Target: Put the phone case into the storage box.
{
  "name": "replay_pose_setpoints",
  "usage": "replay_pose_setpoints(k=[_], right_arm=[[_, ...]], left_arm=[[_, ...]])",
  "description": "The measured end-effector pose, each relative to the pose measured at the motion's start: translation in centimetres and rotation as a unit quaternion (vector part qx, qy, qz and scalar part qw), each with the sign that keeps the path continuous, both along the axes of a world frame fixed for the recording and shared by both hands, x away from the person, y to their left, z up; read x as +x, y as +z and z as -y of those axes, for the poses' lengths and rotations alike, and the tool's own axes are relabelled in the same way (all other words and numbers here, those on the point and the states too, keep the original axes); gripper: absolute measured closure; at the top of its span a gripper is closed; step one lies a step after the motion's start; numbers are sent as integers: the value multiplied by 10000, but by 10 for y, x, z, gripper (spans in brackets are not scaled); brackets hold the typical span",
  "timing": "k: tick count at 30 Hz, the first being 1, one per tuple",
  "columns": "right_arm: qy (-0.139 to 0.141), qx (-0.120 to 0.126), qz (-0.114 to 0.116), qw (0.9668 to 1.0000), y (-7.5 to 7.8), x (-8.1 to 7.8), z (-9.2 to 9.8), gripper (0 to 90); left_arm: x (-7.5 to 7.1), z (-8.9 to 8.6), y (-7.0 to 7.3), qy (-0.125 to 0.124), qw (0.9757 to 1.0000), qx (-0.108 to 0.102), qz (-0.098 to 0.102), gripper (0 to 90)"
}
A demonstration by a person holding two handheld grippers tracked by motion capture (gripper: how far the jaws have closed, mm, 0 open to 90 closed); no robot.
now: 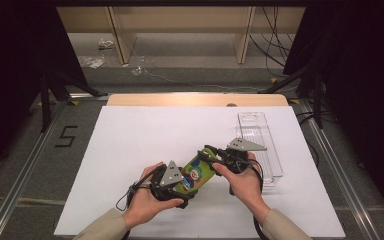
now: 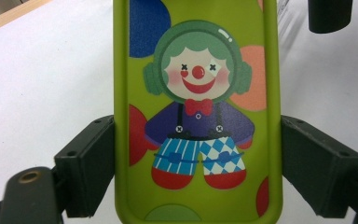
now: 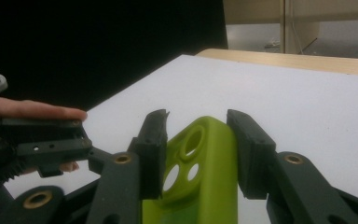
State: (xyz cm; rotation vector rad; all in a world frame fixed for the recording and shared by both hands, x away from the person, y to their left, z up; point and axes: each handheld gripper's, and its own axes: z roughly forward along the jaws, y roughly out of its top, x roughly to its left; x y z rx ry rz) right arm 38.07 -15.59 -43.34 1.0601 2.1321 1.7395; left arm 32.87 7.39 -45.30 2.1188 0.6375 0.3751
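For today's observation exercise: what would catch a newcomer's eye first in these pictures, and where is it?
First comes the bright green phone case printed with a clown, held above the white table near its front edge. The left gripper clamps its long sides, and the right gripper straddles its camera-hole end. A clear plastic tray lies at the table's right side.

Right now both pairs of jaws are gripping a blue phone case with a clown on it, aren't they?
Not blue: the phone case is lime green, as the left gripper view shows. Both the left gripper and the right gripper do grip it, and it does carry a clown picture.
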Motion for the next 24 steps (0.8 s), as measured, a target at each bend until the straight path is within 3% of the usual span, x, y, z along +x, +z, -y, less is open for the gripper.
replay_pose_setpoints(k=[10,24], right_arm=[[13,185,-18,9998,1,-2,1,686],[76,155,87,9998,9,-6,-1,726]], left_arm=[[0,2,-1,2,10000,90,-42,165],[2,3,-2,-28,9999,105,30,164]])
